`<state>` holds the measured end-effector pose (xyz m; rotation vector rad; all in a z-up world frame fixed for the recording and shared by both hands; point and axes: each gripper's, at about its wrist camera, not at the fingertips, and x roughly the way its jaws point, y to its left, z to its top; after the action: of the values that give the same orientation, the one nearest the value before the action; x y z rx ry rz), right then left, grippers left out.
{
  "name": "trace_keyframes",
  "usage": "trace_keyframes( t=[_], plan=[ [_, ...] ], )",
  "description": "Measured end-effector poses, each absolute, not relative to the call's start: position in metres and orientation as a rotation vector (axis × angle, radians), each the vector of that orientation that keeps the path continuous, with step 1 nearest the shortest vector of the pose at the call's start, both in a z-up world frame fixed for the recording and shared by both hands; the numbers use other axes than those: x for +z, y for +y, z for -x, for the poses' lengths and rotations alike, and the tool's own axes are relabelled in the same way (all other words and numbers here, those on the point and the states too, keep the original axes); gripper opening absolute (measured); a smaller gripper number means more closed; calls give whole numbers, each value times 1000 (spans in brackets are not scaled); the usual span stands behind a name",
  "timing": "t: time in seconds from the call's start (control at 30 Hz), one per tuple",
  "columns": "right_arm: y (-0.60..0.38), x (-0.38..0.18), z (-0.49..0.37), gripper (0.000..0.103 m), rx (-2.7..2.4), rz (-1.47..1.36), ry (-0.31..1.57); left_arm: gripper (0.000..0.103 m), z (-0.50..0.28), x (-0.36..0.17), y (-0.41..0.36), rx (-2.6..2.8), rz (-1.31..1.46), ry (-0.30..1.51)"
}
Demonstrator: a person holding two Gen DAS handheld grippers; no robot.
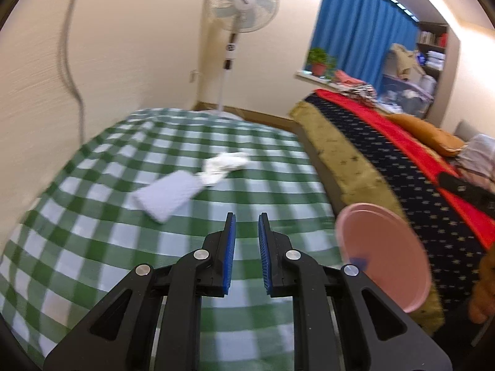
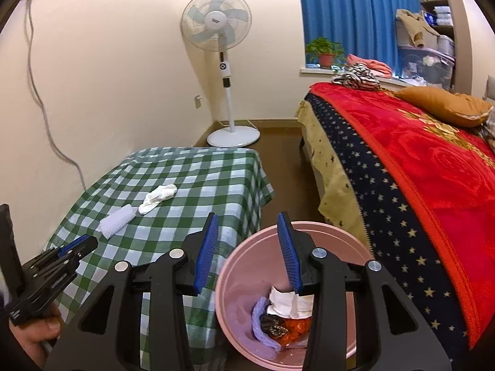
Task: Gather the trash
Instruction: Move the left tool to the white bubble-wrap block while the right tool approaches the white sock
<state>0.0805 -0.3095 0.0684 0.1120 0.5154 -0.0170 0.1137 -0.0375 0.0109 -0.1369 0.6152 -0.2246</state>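
Note:
Two pieces of trash lie on the green checked tablecloth (image 2: pixel 198 185): a crumpled white tissue (image 2: pixel 157 197) and a folded pale lavender wipe (image 2: pixel 118 221). They also show in the left wrist view, the tissue (image 1: pixel 225 167) behind the wipe (image 1: pixel 168 195). My left gripper (image 1: pixel 247 235) is open and empty above the near part of the table; it shows in the right wrist view (image 2: pixel 82 244). My right gripper (image 2: pixel 247 232) is open and empty above the pink bin (image 2: pixel 247 266), which holds white paper, a lavender cloth and orange scraps. The bin rim (image 1: pixel 383 256) shows at the left view's right.
A bed with a red blanket (image 2: pixel 427 160) and starred navy cover stands right of the bin. A white pedestal fan (image 2: pixel 227 71) stands on the floor beyond the table. A grey cable (image 2: pixel 40 99) hangs down the left wall. A narrow brown floor strip separates table and bed.

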Motion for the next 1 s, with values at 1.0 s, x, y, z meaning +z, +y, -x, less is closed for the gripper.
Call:
trace_keyframes(
  t=[1.0],
  plan=[
    [-229, 18, -201, 35, 215, -113, 671, 24, -211, -47, 14, -18, 137, 852]
  ],
)
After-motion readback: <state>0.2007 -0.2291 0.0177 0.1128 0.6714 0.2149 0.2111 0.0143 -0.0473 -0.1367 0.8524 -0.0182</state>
